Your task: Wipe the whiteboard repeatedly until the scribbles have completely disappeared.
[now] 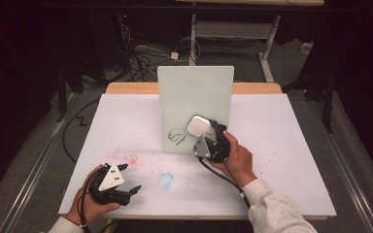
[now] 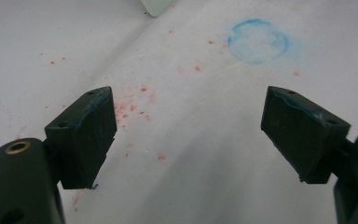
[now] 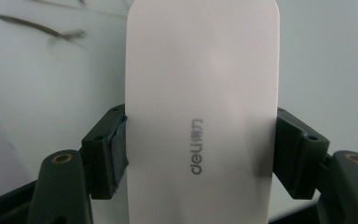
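The tabletop [image 1: 281, 145] is covered by a white sheet, with a bare wooden strip exposed along its far edge. Red speckles [image 1: 126, 159] are scattered toward the near left corner, and a faint blue chalk ring [image 1: 165, 179] is marked near the middle of the near edge.

A pale green whiteboard [image 1: 194, 92], rectangular and smooth, is stood upright at the centre of the tabletop. A dark scribble [image 1: 176, 136] is drawn near its lower left corner.

The right hand [image 1: 238, 162] is raised from the near edge toward the board, with the wrist bent upward. The right gripper [image 1: 205, 132] is held at the board's lower middle, and its jaws are closed firmly on the two long sides of a white eraser [image 3: 200, 102]. The eraser is a flat, smooth, round-cornered plastic block marked "deli", placed against the board face just right of the scribble.

The left hand [image 1: 90, 206] is rested low at the near left corner. The left gripper [image 2: 186, 130] is spread wide with nothing between its black, blue-stained pads [image 2: 91, 135], above the speckled sheet.
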`<action>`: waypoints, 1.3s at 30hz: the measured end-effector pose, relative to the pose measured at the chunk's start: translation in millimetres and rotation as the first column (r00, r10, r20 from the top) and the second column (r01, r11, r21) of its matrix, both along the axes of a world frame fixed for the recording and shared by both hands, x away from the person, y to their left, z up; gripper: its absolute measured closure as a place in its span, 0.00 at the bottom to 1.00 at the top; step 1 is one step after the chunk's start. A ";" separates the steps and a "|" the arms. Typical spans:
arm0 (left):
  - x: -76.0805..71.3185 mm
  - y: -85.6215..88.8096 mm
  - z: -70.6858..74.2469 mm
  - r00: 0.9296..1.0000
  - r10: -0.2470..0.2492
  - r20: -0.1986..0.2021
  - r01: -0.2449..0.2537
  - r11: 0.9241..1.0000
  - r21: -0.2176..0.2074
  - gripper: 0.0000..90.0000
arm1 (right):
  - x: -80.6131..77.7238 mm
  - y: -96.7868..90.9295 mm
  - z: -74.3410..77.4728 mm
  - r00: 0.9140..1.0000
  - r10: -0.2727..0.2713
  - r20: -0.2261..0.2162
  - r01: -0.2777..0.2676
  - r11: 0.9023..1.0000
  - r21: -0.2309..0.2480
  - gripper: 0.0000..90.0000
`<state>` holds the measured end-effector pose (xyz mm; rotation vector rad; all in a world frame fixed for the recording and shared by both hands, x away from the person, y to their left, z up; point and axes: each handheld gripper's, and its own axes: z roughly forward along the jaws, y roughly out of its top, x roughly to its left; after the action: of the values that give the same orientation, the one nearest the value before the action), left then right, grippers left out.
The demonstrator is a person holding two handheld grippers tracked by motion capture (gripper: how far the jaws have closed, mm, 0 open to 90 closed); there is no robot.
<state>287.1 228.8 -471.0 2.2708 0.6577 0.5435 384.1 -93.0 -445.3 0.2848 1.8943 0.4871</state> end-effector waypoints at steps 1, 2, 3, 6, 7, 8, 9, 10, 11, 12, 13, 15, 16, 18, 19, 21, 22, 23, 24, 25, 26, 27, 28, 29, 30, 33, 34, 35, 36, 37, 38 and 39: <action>0.3 -0.3 -0.1 1.000 -0.003 -0.002 0.003 1.000 0.001 0.20 | -1.0 11.9 -4.7 0.999 0.023 -0.023 -0.023 1.000 -0.009 0.34; 0.4 -0.5 -0.1 1.000 -0.005 -0.002 0.005 1.000 0.002 0.20 | -1.0 11.9 -4.7 0.999 0.023 -0.023 -0.023 1.000 -0.009 0.34; 0.6 -0.7 -0.1 1.000 -0.006 -0.001 0.006 1.000 0.000 0.20 | -2.6 23.6 -10.6 0.999 0.041 -0.035 -0.042 0.999 -0.021 0.34; 0.6 -0.4 0.1 1.000 -0.008 -0.002 0.008 1.000 -0.002 0.20 | -4.7 33.2 -15.7 0.998 0.051 -0.044 -0.053 0.998 -0.036 0.34; 0.5 -0.1 0.0 1.000 -0.007 -0.002 0.007 1.000 -0.004 0.20 | -6.2 41.8 -21.1 0.996 0.069 -0.050 -0.072 0.996 -0.053 0.34; 0.5 0.2 -0.1 1.000 -0.007 -0.002 0.007 1.000 -0.006 0.20 | -6.8 45.1 -23.4 0.996 0.075 -0.056 -0.078 0.995 -0.054 0.34; 0.4 0.6 -0.1 1.000 -0.007 -0.002 0.007 1.000 -0.006 0.20 | -6.8 45.1 -23.4 0.996 0.075 -0.056 -0.078 0.995 -0.054 0.34; 0.3 1.0 -0.2 1.000 -0.008 -0.002 0.008 1.000 -0.005 0.20 | -7.6 48.2 -25.4 0.995 0.077 -0.058 -0.080 0.995 -0.056 0.34; 0.2 1.2 -0.3 1.000 -0.008 -0.002 0.008 1.000 -0.005 0.20 | -9.0 53.8 -28.8 0.994 0.085 -0.061 -0.090 0.993 -0.082 0.34; 0.1 1.3 -0.3 1.000 -0.008 -0.002 0.007 1.000 -0.006 0.20 | -9.3 55.5 -29.8 0.994 0.089 -0.063 -0.095 0.992 -0.088 0.34; 0.0 1.4 -0.3 1.000 -0.009 -0.003 0.009 1.000 -0.006 0.20 | -9.3 55.5 -29.8 0.994 0.089 -0.063 -0.095 0.992 -0.088 0.34; -0.1 1.4 -0.5 1.000 -0.011 -0.005 0.011 1.000 -0.005 0.20 | -10.0 59.3 -32.3 0.993 0.099 -0.068 -0.105 0.989 -0.101 0.34; -0.1 1.0 -0.5 1.000 -0.011 -0.004 0.011 1.000 -0.003 0.20 | -11.1 64.0 -35.8 0.991 0.111 -0.073 -0.119 0.986 -0.117 0.34; -0.2 0.5 -0.3 1.000 -0.011 -0.005 0.011 1.000 -0.005 0.20 | -12.4 68.2 -39.2 0.990 0.118 -0.079 -0.128 0.983 -0.128 0.34; -0.3 0.2 -0.3 1.000 -0.011 -0.003 0.011 1.000 -0.006 0.20 | -12.4 68.2 -39.2 0.990 0.118 -0.079 -0.128 0.983 -0.128 0.34; -0.2 -0.1 -0.2 1.000 -0.011 -0.001 0.011 1.000 -0.004 0.20 | -15.5 75.3 -46.9 0.989 0.132 -0.072 -0.143 0.975 -0.171 0.34; -0.2 -0.1 -0.2 1.000 -0.011 -0.002 0.011 1.000 -0.004 0.20 | -15.5 75.3 -46.9 0.989 0.132 -0.072 -0.143 0.975 -0.171 0.34; -0.3 0.0 -0.3 1.000 -0.009 -0.002 0.009 1.000 -0.005 0.20 | -15.7 76.1 -47.7 0.988 0.133 -0.073 -0.144 0.974 -0.174 0.34; -0.2 0.0 -0.6 1.000 -0.008 -0.004 0.008 1.000 -0.006 0.20 | -15.7 76.1 -47.7 0.988 0.133 -0.073 -0.144 0.974 -0.174 0.34; -0.2 0.2 -0.6 1.000 -0.008 -0.005 0.008 1.000 -0.002 0.20 | -15.6 75.6 -47.0 0.988 0.131 -0.078 -0.142 0.975 -0.172 0.34; -0.2 0.6 -0.6 1.000 -0.009 -0.005 0.009 1.000 0.001 0.20 | -15.0 74.3 -45.7 0.988 0.130 -0.078 -0.142 0.974 -0.175 0.34; -0.5 1.1 -0.5 1.000 -0.009 -0.003 0.009 1.000 0.001 0.20 | -15.0 74.3 -45.7 0.988 0.130 -0.078 -0.142 0.974 -0.175 0.34; -0.9 1.7 -0.4 1.000 -0.007 -0.003 0.007 1.000 -0.001 0.20 | -13.7 70.6 -41.9 0.990 0.121 -0.077 -0.132 0.979 -0.155 0.34; -1.1 2.5 -0.3 1.000 -0.005 -0.002 0.005 1.000 -0.001 0.20 | -12.9 67.7 -39.2 0.991 0.111 -0.074 -0.121 0.982 -0.144 0.34; -1.3 3.3 -0.2 1.000 -0.001 0.000 0.001 1.000 -0.001 0.20 | -12.9 67.7 -39.2 0.991 0.111 -0.074 -0.121 0.982 -0.144 0.34; -2.0 5.2 -0.1 1.000 0.004 0.000 -0.004 1.000 -0.006 0.20 | -9.6 56.8 -29.1 0.995 0.080 -0.060 -0.086 0.991 -0.102 0.34; -2.2 5.7 0.0 1.000 0.005 0.000 -0.005 1.000 -0.004 0.20 | -6.8 47.2 -20.6 0.998 0.053 -0.047 -0.056 0.996 -0.063 0.34; -2.5 6.0 0.2 1.000 0.007 0.002 -0.006 1.000 -0.004 0.20 | -4.8 40.7 -15.1 0.999 0.033 -0.032 -0.034 0.999 -0.030 0.34; -2.7 6.2 0.4 1.000 0.007 0.003 -0.007 1.000 -0.005 0.20 | -3.5 36.6 -11.6 0.999 0.024 -0.028 -0.024 1.000 -0.011 0.34; -2.8 6.2 0.5 1.000 0.008 0.004 -0.008 1.000 -0.005 0.20 | -1.9 31.6 -7.1 1.000 0.010 -0.027 -0.010 1.000 0.015 0.34; -3.0 6.0 0.6 1.000 0.008 0.004 -0.008 1.000 -0.003 0.20 | -0.6 27.0 -3.3 1.000 -0.003 -0.023 0.003 0.999 0.036 0.34; -3.1 5.8 0.8 1.000 0.007 0.005 -0.007 1.000 -0.002 0.20 | 0.4 22.6 0.2 1.000 -0.015 -0.010 0.015 0.999 0.051 0.34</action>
<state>283.9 234.6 -470.2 2.2655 0.6638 0.5513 384.6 -70.4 -445.1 0.3352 1.8900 0.5254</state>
